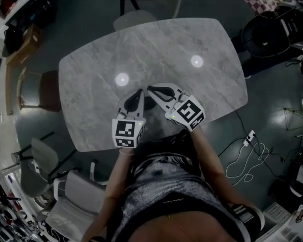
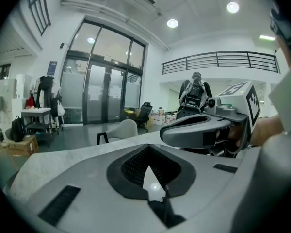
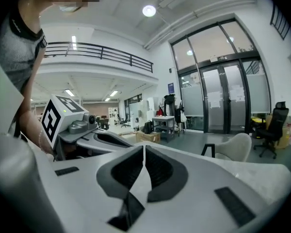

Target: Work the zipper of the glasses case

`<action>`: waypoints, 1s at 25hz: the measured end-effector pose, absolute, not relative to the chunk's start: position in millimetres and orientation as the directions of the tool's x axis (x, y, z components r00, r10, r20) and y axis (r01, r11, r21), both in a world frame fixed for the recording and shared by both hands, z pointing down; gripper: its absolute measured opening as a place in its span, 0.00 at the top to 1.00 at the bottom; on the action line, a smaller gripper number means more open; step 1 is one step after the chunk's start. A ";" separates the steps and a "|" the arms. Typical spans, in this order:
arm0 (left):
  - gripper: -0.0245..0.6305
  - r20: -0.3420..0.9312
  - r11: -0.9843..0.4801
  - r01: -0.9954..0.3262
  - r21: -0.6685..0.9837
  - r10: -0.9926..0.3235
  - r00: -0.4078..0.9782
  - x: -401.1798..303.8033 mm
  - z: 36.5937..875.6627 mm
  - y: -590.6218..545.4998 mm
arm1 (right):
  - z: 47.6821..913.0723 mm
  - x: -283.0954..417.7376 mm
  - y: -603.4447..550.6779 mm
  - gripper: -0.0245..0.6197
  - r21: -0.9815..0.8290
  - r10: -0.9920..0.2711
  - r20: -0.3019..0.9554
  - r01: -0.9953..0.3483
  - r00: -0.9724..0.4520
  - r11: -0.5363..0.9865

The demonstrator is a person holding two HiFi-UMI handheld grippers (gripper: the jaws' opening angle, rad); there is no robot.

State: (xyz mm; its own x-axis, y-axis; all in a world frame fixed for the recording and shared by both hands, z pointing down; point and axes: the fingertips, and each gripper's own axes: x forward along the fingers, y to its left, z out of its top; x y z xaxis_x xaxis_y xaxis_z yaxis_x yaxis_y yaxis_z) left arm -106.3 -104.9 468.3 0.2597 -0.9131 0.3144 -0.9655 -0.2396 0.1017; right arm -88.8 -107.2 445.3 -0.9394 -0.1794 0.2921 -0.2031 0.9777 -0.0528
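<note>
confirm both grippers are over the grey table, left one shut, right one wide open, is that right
Not quite. The right gripper is not wide open: the right gripper view shows its jaws closed together. The rest holds: the left gripper is shut, and the head view shows both over the grey table.

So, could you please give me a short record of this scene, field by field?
table: grey marble top, two light reflections on it
left gripper: fingers together, nothing between them
right gripper: fingers together, nothing between them
placement: both grippers side by side over the table's near half, tips close together
case: not visible in any view
seating: white chair beyond the far edge, brown chair at the left
</note>
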 end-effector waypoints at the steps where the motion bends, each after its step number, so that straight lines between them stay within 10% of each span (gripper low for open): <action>1: 0.95 0.303 -0.240 -0.966 0.094 -0.918 0.257 -107.3 461.2 -105.7 | 437.1 -90.4 -108.1 0.86 -0.042 -0.183 0.280 -0.203 -0.942 0.978; 25: 0.95 0.213 -0.219 -0.974 0.061 -0.950 0.227 -109.2 410.4 -104.6 | 380.7 -97.8 -105.1 0.86 0.028 -0.211 0.220 -0.211 -0.952 0.977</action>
State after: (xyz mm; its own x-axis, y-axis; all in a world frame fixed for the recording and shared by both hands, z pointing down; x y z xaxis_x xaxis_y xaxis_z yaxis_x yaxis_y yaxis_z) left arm -109.2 -104.6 410.4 0.2272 -0.9503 0.2128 -0.9738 -0.2193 0.0607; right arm -97.8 -105.1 380.7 -0.9522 -0.2115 0.2203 -0.2105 0.9772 0.0279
